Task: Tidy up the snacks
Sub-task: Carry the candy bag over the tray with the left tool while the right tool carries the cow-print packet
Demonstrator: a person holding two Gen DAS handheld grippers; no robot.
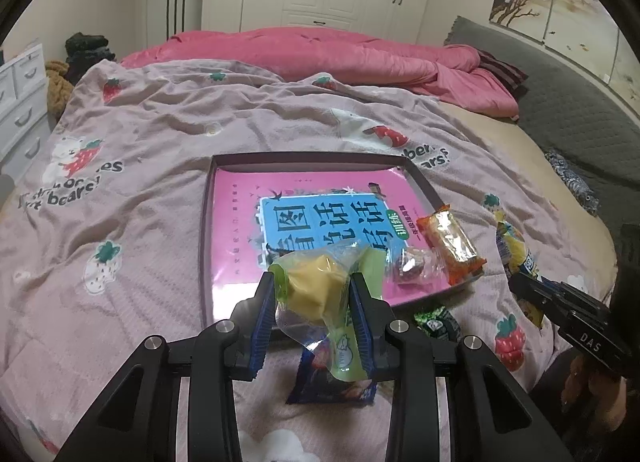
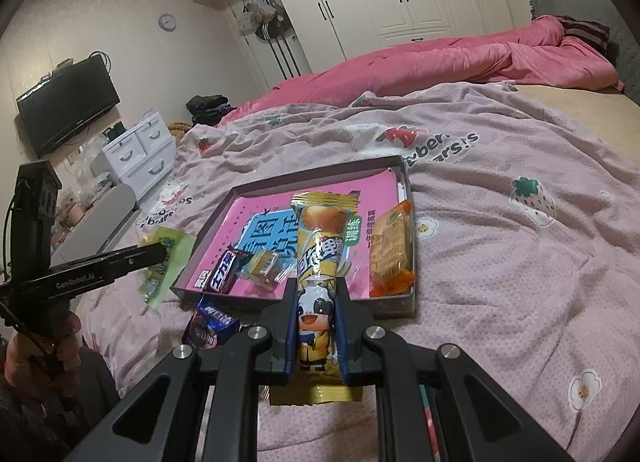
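In the left wrist view my left gripper (image 1: 312,282) is shut on a green-wrapped yellow pastry (image 1: 310,288), held above the near edge of a shallow box tray (image 1: 206,230). A pink book lines the tray. An orange-wrapped biscuit pack (image 1: 450,246) and a small clear-wrapped candy (image 1: 412,268) lie in the tray. In the right wrist view my right gripper (image 2: 316,286) is shut on a long yellow packet with a cartoon cow (image 2: 320,258), just above the tray's near wall (image 2: 392,304). A dark chocolate bar (image 2: 222,274) also lies in the tray.
A blue packet (image 2: 212,326) and a dark green packet (image 1: 436,322) lie on the strawberry-print blanket (image 1: 140,202) in front of the tray. A pink quilt (image 1: 320,54) is bunched at the far side of the bed. White drawers (image 2: 140,150) stand left of the bed.
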